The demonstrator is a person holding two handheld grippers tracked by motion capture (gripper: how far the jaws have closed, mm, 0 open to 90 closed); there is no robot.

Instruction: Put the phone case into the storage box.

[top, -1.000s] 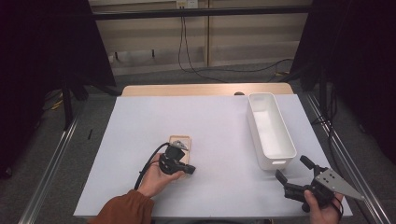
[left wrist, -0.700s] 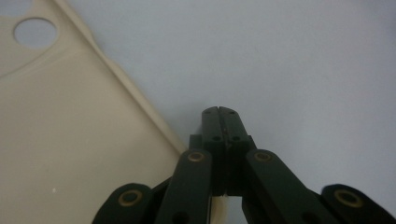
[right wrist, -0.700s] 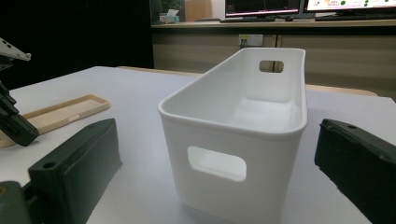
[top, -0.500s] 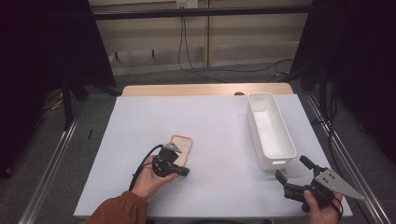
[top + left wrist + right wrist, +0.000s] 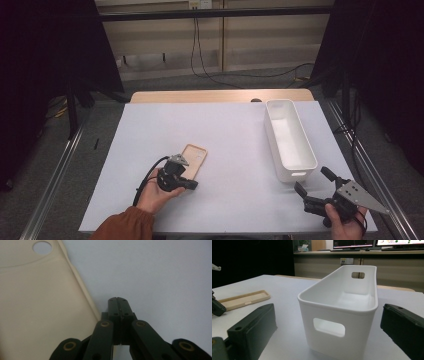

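on the white table (image 5: 235,145) we see a white bin (image 5: 290,140) standing upright toward the right side, long and narrow, with a handle cut-out in each short end wall; in the right gripper view the white bin (image 5: 342,305) shows a bare inner floor and walls, with nothing lying in it. a beige phone case (image 5: 194,160) lies flat with its open side up, well apart from the bin, left of the table's middle; it too holds nothing. in the left gripper view the phone case (image 5: 42,302) shows a round hole near one corner. the left gripper (image 5: 192,185) rests at the case's near end with its jaws pressed together on nothing, the tips (image 5: 119,302) on the table just beside the case's raised rim. the right gripper (image 5: 310,187) sits near the bin's near end, jaws spread wide and apart from it, pointing at that end wall.
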